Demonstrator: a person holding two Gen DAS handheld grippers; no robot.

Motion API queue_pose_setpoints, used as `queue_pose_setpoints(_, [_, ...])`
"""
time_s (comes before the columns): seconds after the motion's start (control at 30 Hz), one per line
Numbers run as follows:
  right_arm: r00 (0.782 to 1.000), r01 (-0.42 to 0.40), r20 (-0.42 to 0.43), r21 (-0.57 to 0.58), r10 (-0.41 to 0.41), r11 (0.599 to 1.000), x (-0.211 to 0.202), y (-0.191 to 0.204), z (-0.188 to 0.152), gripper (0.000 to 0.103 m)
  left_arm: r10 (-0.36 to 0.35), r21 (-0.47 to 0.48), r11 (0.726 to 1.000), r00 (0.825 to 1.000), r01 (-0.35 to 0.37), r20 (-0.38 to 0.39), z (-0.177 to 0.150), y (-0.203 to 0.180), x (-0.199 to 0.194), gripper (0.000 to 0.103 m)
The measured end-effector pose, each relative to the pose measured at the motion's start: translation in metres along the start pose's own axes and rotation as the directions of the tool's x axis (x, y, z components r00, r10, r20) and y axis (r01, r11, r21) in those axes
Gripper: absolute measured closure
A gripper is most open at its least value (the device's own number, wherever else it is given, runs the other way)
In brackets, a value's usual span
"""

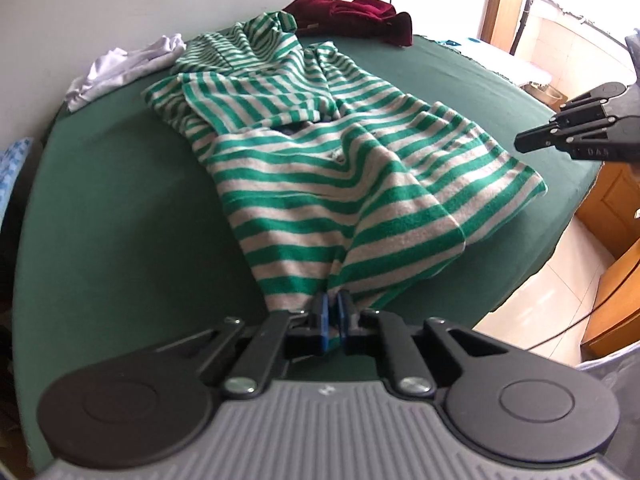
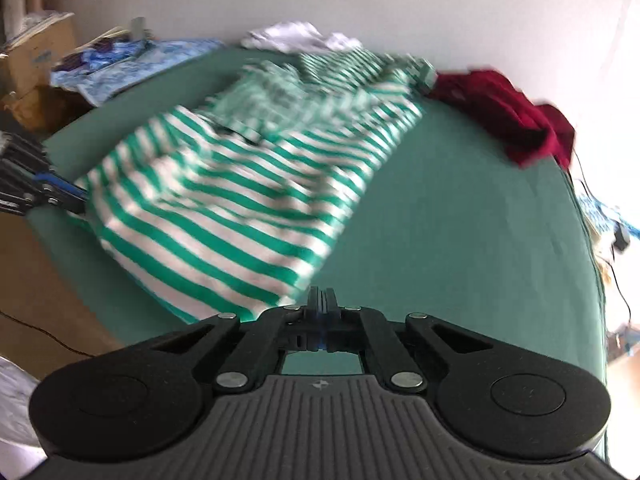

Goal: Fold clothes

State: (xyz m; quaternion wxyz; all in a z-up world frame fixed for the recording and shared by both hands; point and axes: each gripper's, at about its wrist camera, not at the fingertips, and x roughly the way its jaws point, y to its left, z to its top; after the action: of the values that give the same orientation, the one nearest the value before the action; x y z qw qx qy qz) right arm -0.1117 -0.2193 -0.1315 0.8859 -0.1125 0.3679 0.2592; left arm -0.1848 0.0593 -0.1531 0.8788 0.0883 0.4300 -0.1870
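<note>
Only the right wrist view shows blue patterned cloth (image 2: pixel 132 65) beyond the striped garment (image 2: pixel 240 184).

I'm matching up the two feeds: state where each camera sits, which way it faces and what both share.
Left wrist: on the left gripper, aimed down across the green table; its fingers pinch the striped garment; right gripper enters at right.
Right wrist: on the right gripper, shut at the garment's edge; left gripper at left.
Shared: striped garment, dark red garment, white cloth, table.

Count was: 1 striped garment (image 1: pixel 320 168), 1 maroon garment (image 1: pixel 356 16) at 12 o'clock, 1 white garment (image 1: pixel 124 68) at 10, 2 grippers.
</note>
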Motion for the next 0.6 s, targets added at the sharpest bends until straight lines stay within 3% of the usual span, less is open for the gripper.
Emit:
queue_pose_setpoints(0.07, [0.998,-0.058,0.039,0.073,0.055,0.996,-0.008,-0.007,0.001,0.103,0.005,0.019,1.0,1.0,-0.005,-0.004,0.002,-0.003,0.0,0.094])
queue_pose_setpoints(0.13, [0.992,-0.117,0.056,0.085,0.112,0.99,-0.009,0.0,0.007,0.097,0.016,0.046,0.999,1.0,-0.015,-0.008,0.003,-0.006,-0.002,0.096])
queue_pose_setpoints(0.2, [0.995,-0.083,0.049,0.043,0.081,0.996,0.0,0.016,0.01,0.068,0.028,0.06,0.998,1.0,-0.028,-0.012,0.003,-0.006,-0.003,0.098])
queue_pose_setpoints(0.27, [0.997,-0.057,0.049,0.049,0.055,0.997,0.011,0.024,0.012,0.058,0.044,0.044,0.998,0.999,-0.043,-0.021,0.0,0.0,-0.003,0.102])
queue_pose_setpoints(0.33, [0.996,-0.083,0.03,0.093,0.08,0.992,0.023,0.024,0.014,0.071,0.059,0.021,0.998,0.998,-0.058,-0.031,-0.003,0.007,-0.004,0.102])
queue_pose_setpoints(0.37, [0.997,-0.08,0.022,0.098,0.079,0.992,0.025,0.023,0.014,0.103,0.064,0.019,0.998,0.997,-0.064,-0.033,-0.004,0.008,-0.004,0.102])
queue_pose_setpoints(0.57, [1.0,0.023,-0.007,0.117,-0.022,0.993,0.021,0.0,0.012,0.103,0.075,0.022,0.997,0.997,-0.074,-0.027,-0.006,0.007,-0.003,0.102])
queue_pose_setpoints(0.6, [1.0,0.004,-0.008,0.127,-0.003,0.992,0.02,-0.004,0.012,0.103,0.072,0.014,0.997,0.997,-0.072,-0.029,-0.007,0.009,-0.003,0.102])
